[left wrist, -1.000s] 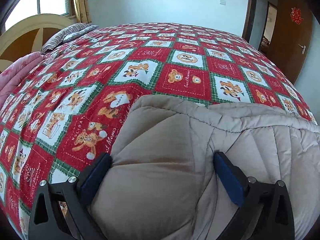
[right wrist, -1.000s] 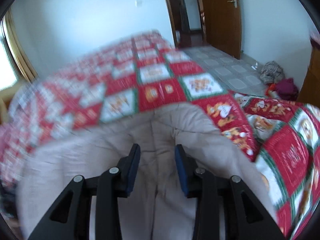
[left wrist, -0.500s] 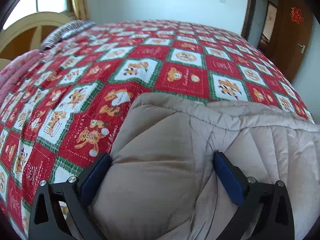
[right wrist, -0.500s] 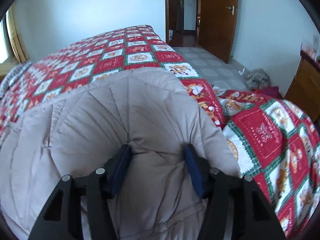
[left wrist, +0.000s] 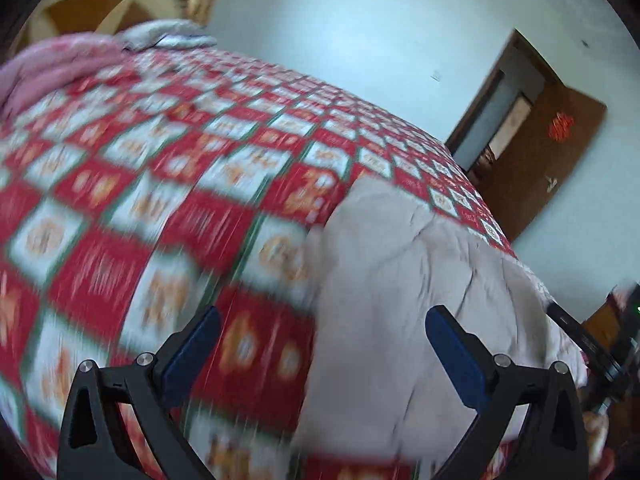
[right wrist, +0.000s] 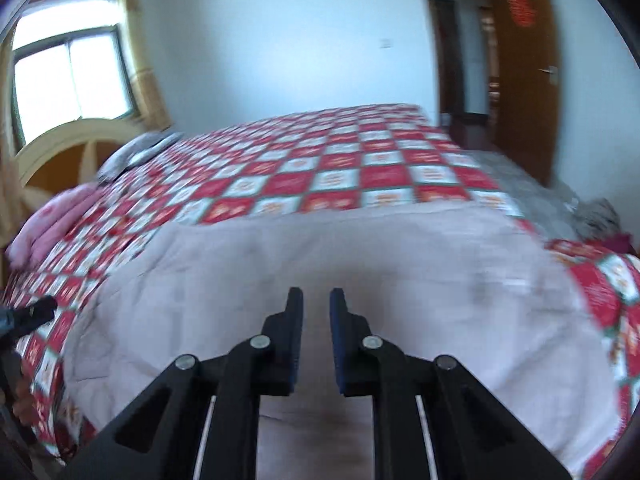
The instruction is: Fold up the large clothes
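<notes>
Folding: beige padded coat [right wrist: 320, 264] lies flat on the bed's red checked cover [right wrist: 340, 168].
Left hand-held gripper [left wrist: 320, 344]: released, fingers wide, beside the coat's edge.
Right hand-held gripper [right wrist: 316, 312]: nearly clenched, grasping nothing, above the coat.
Tip: pinch both near corners evenly, then lift together.

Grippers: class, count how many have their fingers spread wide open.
1. The left gripper is spread wide above the bedspread and the beige garment's edge. The right gripper is nearly closed over the garment; whether it pinches fabric is unclear.
</notes>
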### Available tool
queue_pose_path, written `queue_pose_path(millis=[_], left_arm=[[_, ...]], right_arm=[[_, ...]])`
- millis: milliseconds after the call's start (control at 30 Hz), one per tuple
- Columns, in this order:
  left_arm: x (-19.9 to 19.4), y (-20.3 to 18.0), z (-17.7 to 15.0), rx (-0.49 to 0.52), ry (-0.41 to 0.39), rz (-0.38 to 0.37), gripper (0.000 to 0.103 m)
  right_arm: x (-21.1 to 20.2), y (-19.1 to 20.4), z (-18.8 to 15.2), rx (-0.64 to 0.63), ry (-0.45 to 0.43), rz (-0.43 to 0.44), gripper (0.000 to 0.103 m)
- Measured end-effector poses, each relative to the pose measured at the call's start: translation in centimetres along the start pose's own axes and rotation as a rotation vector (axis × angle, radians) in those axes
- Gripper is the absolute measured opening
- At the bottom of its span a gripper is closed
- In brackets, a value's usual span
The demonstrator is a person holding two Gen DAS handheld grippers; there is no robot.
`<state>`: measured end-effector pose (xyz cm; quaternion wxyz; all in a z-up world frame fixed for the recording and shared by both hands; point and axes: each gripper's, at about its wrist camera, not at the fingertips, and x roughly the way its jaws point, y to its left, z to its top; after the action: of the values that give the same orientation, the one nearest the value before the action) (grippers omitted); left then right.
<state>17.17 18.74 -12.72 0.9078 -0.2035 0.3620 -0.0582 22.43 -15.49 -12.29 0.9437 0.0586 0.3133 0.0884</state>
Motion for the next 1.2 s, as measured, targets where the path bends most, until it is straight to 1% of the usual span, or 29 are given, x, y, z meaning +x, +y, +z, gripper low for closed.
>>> queue_pose_path(millis=[67,100,133,167,267,367,433,500,567,667,700,733,800,867,900,967,1000,1033,1067,1100,1133,1200], left_arm=[[-0.5,1.2,-2.2,-0.031,0.034,0.01,0.102],[-0.9,1.5,-3.2,-0.036,0.045,0.02,0.102],[-1.2,1.8,-3.9,-0.041,0.049,0.025,0.102],[-1.5,1.8,-4.5,-0.046,0.051,0.021,0.102],[-2.0,1.6,-6.1,-0.08,0.051,-0.053,0.102],[-1.2,0.8,-7.0,-0.115,0.059,-0.126,0.102],[0.1,-0.1,-6.9,-0.138,0.071,-0.182,0.102],[1.1,-0.7,-6.2,-0.161,0.051,-0.218,0.102],[2.6,-1.2,-5.0,-0.211,0.032,-0.249,0.102],[4.7,-1.5,-4.0,-0.32,0.026,-0.271,0.102],[5.4,-1.6,-3.7,-0.339,0.019,-0.268,0.102],[6.1,-2.0,-3.5,-0.34,0.001,-0.238,0.102],[6.2,-3.1,-3.4,-0.311,-0.045,-0.199,0.102],[6.5,-4.0,-3.3,-0.261,-0.072,-0.209,0.102],[6.6,-4.2,-3.3,-0.256,-0.076,-0.21,0.101],[6.2,-3.9,-3.0,-0.274,-0.095,-0.269,0.077],[6.0,-3.6,-2.5,-0.286,-0.101,-0.317,0.055],[5.8,-3.5,-2.0,-0.285,-0.103,-0.353,0.046],[5.7,-3.7,-1.4,-0.271,-0.102,-0.368,0.041],[5.3,-3.9,-0.9,-0.248,-0.103,-0.384,0.034],[4.9,-4.3,-0.5,-0.221,-0.101,-0.387,0.029],[3.9,-4.8,0.0,-0.19,-0.101,-0.403,0.025]], right_arm=[[2.4,0.8,-0.8,-0.011,0.049,0.006,0.016],[4.2,0.9,-1.8,-0.01,0.107,-0.008,0.016],[5.0,1.0,-2.5,-0.013,0.127,-0.03,0.015],[5.5,0.9,-3.2,-0.018,0.125,-0.042,0.013],[6.1,0.6,-4.2,-0.026,0.105,-0.047,0.012],[6.1,0.8,-4.4,-0.039,0.105,-0.061,0.012],[5.8,0.9,-4.6,-0.04,0.102,-0.064,0.012],[5.8,0.8,-4.5,-0.039,0.104,-0.062,0.012],[5.9,1.1,-4.6,-0.04,0.104,-0.063,0.012],[5.9,1.1,-4.5,-0.043,0.104,-0.067,0.012],[5.8,1.2,-4.5,-0.044,0.104,-0.068,0.012],[5.9,1.3,-4.5,-0.045,0.105,-0.069,0.012],[5.9,1.3,-4.5,-0.043,0.107,-0.067,0.012],[5.9,1.3,-4.5,-0.041,0.108,-0.066,0.012],[5.9,1.3,-4.5,-0.04,0.112,-0.067,0.012],[6.0,1.5,-4.5,-0.04,0.121,-0.079,0.012],[6.0,1.6,-4.4,-0.038,0.125,-0.09,0.012],[6.0,1.7,-4.4,-0.03,0.127,-0.097,0.012],[6.0,1.7,-4.3,-0.019,0.131,-0.103,0.012],[6.1,1.9,-4.2,-0.001,0.137,-0.105,0.013],[6.1,1.9,-4.1,0.017,0.142,-0.107,0.014],[6.0,2.3,-4.1,0.042,0.146,-0.113,0.015]])
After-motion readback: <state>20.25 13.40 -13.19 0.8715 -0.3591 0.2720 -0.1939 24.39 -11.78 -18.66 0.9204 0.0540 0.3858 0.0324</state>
